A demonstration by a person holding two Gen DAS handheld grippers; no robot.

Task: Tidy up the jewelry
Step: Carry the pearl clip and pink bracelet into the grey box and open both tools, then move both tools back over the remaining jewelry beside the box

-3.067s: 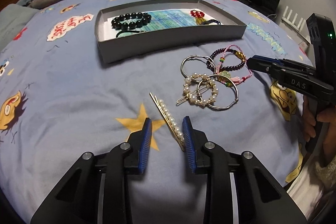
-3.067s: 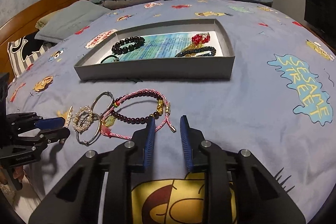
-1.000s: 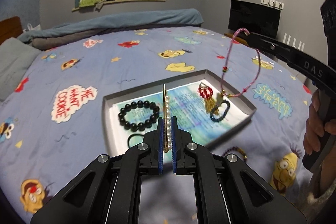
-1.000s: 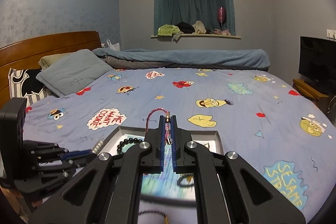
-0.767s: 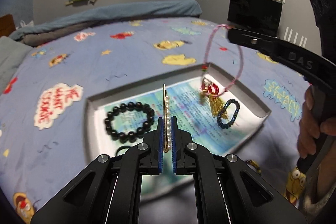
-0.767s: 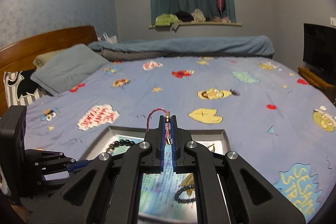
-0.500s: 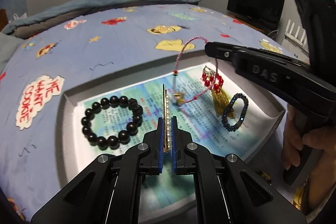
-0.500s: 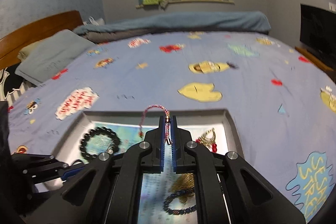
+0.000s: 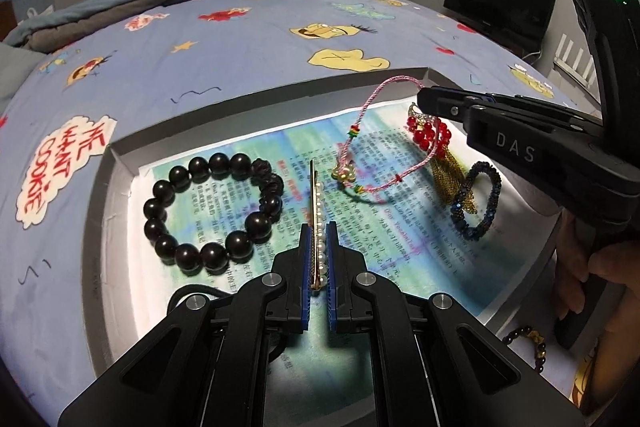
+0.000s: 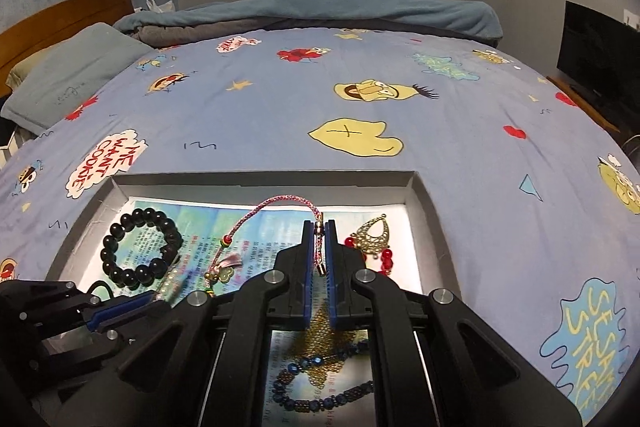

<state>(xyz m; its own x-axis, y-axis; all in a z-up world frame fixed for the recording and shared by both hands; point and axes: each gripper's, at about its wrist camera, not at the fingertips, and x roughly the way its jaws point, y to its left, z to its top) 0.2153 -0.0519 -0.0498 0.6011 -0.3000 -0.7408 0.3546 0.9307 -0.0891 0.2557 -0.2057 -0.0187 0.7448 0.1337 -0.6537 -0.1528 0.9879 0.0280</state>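
Over a shallow grey tray (image 9: 120, 163) lined with printed blue-green paper, both handheld grippers hover, each carrying one piece of jewelry. The tray sits on a bed with a blue cartoon-print sheet (image 10: 280, 99).

The left gripper (image 9: 319, 251) has its jaws pressed together on a gold hair clip set with a row of pearls (image 9: 316, 211); the clip points straight forward, above the tray's middle, just right of a black bead bracelet (image 9: 208, 215) lying on the paper.

The right gripper (image 10: 319, 247) is pinching a pink woven cord bracelet (image 10: 280, 203) near its metal end. The cord arcs up from the jaws, and its lower part, with small coloured beads and a pale charm, droops onto the paper near the tray's middle.

Toward the tray's right side lie a red bead earring with a gold tassel (image 9: 434, 143) and a dark blue beaded bracelet (image 9: 476, 203). Outside the tray's right wall, a dark bead bracelet (image 9: 528, 341) lies on the sheet.

The step in hand appears to be the placing of both carried pieces. Next, each gripper likely needs to lower a little and spread its jaws over bare paper, keeping the clip apart from the black beads and the cord from tangling with the earring.
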